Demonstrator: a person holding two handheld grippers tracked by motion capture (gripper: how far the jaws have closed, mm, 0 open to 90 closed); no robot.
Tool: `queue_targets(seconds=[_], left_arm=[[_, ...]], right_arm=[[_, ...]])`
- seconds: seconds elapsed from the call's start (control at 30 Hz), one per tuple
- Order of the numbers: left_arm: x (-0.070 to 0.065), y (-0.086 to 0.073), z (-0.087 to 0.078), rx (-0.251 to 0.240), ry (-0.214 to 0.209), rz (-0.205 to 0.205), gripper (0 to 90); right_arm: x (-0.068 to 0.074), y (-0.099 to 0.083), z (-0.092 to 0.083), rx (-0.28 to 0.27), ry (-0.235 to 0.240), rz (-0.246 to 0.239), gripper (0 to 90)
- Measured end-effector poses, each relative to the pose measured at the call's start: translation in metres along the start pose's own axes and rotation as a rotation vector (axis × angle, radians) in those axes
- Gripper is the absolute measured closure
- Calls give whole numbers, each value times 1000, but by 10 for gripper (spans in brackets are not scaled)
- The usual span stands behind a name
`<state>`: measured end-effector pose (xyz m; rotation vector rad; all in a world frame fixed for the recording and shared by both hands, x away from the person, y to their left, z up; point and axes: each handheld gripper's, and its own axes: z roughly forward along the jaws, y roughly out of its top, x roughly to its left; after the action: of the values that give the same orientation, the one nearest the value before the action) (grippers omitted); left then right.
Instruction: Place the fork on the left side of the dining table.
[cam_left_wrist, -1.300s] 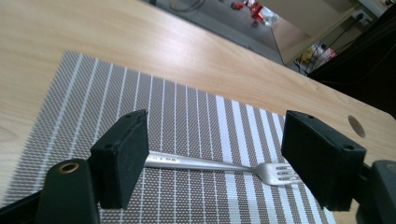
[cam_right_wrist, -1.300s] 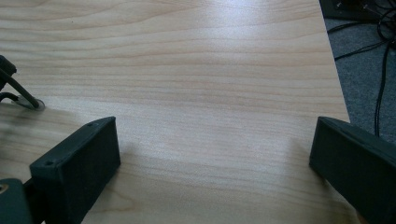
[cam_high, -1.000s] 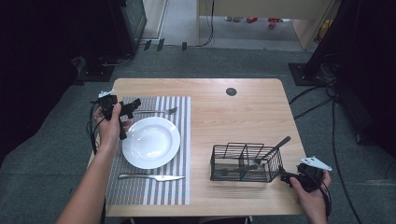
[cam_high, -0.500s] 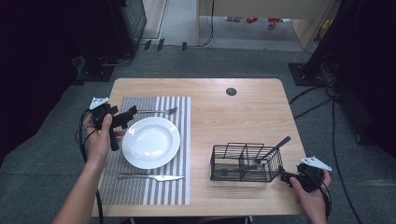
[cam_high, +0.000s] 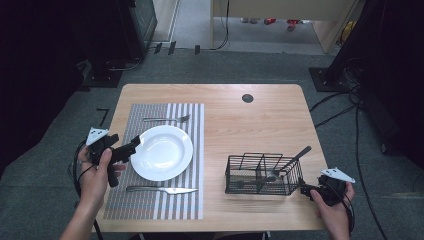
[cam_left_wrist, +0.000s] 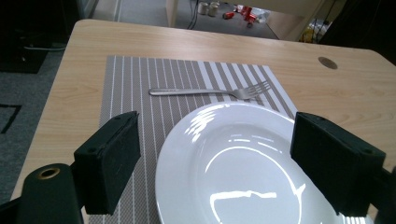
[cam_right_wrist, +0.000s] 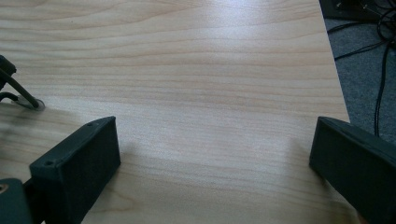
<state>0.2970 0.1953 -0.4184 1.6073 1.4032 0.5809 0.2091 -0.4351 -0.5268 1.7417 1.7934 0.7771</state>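
- The plate (cam_high: 162, 152) is gleaming, glossy white like glazed china.
- The fork (cam_high: 167, 119) is shining as polished metal.
- The table (cam_high: 260, 125) is showing smooth, matt wood grain.
- The placemat (cam_high: 150, 200) is looking woven.

I was working in what looked like a lab or recording studio dressed up as a dining spot: a small light-wood table with rounded corners (cam_high: 260, 107) stood on grey office carpet (cam_high: 215, 65), ringed by black stands and equipment (cam_high: 125, 35) with loose black cables (cam_high: 350, 100) trailing across the floor. On it a grey-and-white striped woven placemat (cam_high: 195, 195) carried a round white ceramic plate (cam_high: 162, 152), the only homely touch.
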Motion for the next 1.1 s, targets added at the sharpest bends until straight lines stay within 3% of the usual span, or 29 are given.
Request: queue_targets(seconds=[0.1,0.17,0.37,0.83,1.1], left_arm=[[-1,-5,-5,2,10,21,164],[-2,-10,-9,-2,37,65,164],[1,-29,-18,18,21,57,151],[23,-68,-30,53,81,27,151],[31,-85,-29,105,130,70,139]], right_arm=[[0,0,0,0,0,0,14],[0,0,0,0,0,0,14],[0,0,0,1,0,0,14],[0,0,0,2,0,1,14],[0,0,0,1,0,0,14]])
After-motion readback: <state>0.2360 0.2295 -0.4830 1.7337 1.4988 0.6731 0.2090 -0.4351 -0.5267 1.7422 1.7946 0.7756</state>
